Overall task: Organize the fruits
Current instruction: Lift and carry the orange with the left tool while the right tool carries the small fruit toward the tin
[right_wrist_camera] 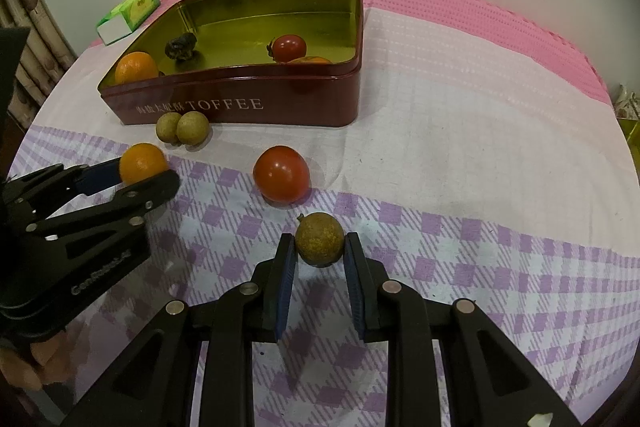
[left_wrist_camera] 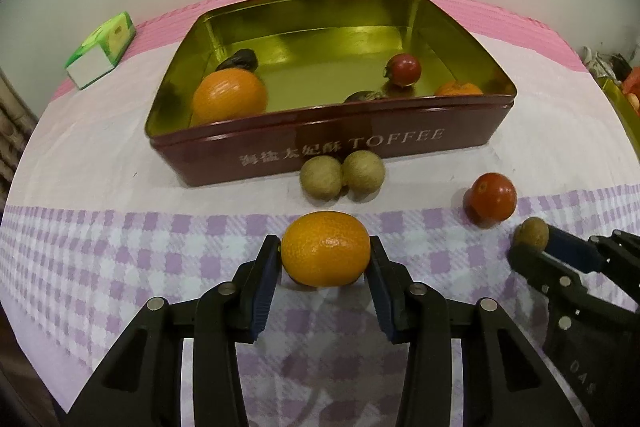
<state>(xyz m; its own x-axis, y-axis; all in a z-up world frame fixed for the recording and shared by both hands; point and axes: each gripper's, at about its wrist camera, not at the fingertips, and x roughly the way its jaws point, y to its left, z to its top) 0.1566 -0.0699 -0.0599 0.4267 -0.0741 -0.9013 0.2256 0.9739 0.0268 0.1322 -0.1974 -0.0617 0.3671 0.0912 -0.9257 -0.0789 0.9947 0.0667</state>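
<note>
Step in hand: pick-up, both sides at once. The left claw (left_wrist_camera: 325, 259) brackets a mandarin (left_wrist_camera: 325, 249) lying on the checked cloth; both pads sit at its flanks, and the grip looks made or all but made. The right claw (right_wrist_camera: 320, 247) is pinched narrow on a small brown longan (right_wrist_camera: 320, 239), which rests on the cloth or just off it.

Next move, as judged: lift each fruit clear, carry it over the near wall of the toffee tin (left_wrist_camera: 400, 141), and release it above the gold floor. The fruits are round and will roll if released high.

Beyond the claws, a red tomato (right_wrist_camera: 281, 174) lies loose on the tabletop (right_wrist_camera: 460, 131). Two more longans (left_wrist_camera: 342, 175) touch each other and lie just beside the tin's front wall.

Hard to make out: the tin's near wall cuts off a second mandarin (left_wrist_camera: 459, 89) and a dark item inside. Contact under the held longan is not visible.
</note>
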